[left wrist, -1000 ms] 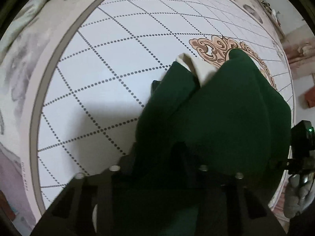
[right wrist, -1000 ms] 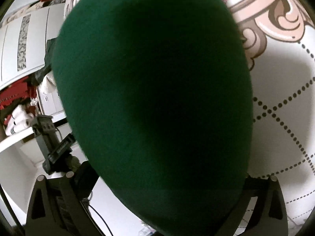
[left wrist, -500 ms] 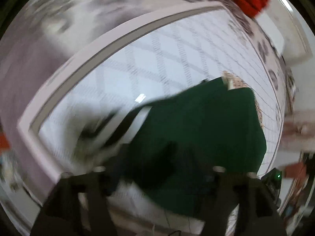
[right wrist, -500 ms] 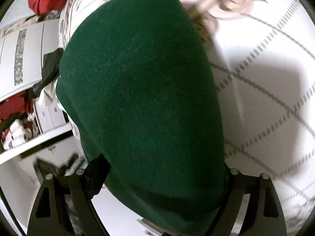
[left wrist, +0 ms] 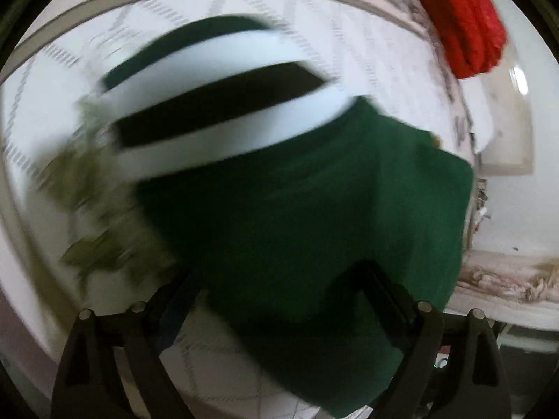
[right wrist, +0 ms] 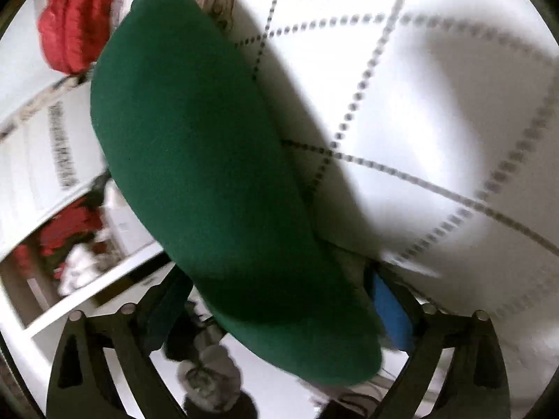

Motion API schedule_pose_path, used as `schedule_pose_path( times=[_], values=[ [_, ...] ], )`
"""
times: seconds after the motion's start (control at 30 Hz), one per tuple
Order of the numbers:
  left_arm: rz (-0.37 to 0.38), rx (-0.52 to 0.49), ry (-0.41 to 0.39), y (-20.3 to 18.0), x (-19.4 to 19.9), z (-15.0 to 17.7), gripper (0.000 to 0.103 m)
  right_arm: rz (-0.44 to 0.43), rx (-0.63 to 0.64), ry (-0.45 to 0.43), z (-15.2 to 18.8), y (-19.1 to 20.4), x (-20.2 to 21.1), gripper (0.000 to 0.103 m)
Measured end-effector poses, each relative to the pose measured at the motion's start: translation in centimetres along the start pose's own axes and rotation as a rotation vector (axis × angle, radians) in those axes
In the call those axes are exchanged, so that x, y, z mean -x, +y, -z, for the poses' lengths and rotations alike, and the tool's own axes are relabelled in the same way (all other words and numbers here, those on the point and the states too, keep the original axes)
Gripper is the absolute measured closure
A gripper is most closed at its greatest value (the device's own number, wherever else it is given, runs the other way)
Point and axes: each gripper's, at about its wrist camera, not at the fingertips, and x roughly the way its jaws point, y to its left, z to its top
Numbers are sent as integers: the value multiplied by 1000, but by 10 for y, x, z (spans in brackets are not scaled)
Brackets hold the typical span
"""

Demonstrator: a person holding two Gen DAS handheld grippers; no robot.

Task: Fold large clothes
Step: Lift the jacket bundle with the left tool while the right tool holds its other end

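A dark green garment (left wrist: 314, 209) with white stripes (left wrist: 227, 59) hangs from both grippers above a white quilted bed cover (left wrist: 367, 35). My left gripper (left wrist: 276, 300) is shut on a bunch of the green cloth, which fills the gap between its fingers. My right gripper (right wrist: 279, 300) is shut on another part of the same garment (right wrist: 202, 160), which drapes up and away over the bed cover (right wrist: 436, 104). The left wrist view is blurred by motion.
A red bundle (left wrist: 464, 21) lies at the far side of the bed; it also shows in the right wrist view (right wrist: 73, 24). White shelves with red and white items (right wrist: 70, 244) stand to the left. A bed edge with fringe (left wrist: 506, 279) is at right.
Both grippers have swung with the garment. The left view turned from the quilt's centre toward the red bundle, and the white stripes came into view. The right gripper pulled back, showing more quilt.
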Motion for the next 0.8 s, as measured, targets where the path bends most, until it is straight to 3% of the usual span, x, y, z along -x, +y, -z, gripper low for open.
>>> schedule_pose_path(
  times=[0.07,0.17,0.23,0.27,0.3,0.33,0.4,0.5,0.6,0.8],
  values=[
    [-12,-8,-23,-12,-7,-5,12,-58,0,17,-6,4,-14,1],
    [5,-39,-120,-26,-12,-9,15,-61,27,33,-11,23,-44,0],
    [3,-67,-186,-38,-15,-12,43,-35,58,21,-9,31,-50,0],
    [1,-87,-222,-44,-12,-15,52,-11,92,8,-5,36,-49,6],
    [1,-97,-246,-49,-10,-18,69,35,129,-13,-2,42,-50,36],
    [11,-106,-260,-56,-11,-23,76,26,136,-34,1,49,-52,43],
    [37,-101,-266,-66,-9,-32,80,20,159,-59,6,60,-51,56],
    [49,-91,-275,-77,-8,-36,84,27,219,-92,13,86,-45,65],
    [74,-74,-282,-81,4,-34,87,28,277,-122,19,117,-34,68],
    [103,-88,-309,-108,28,-35,88,31,394,-128,7,123,57,69]
  ],
)
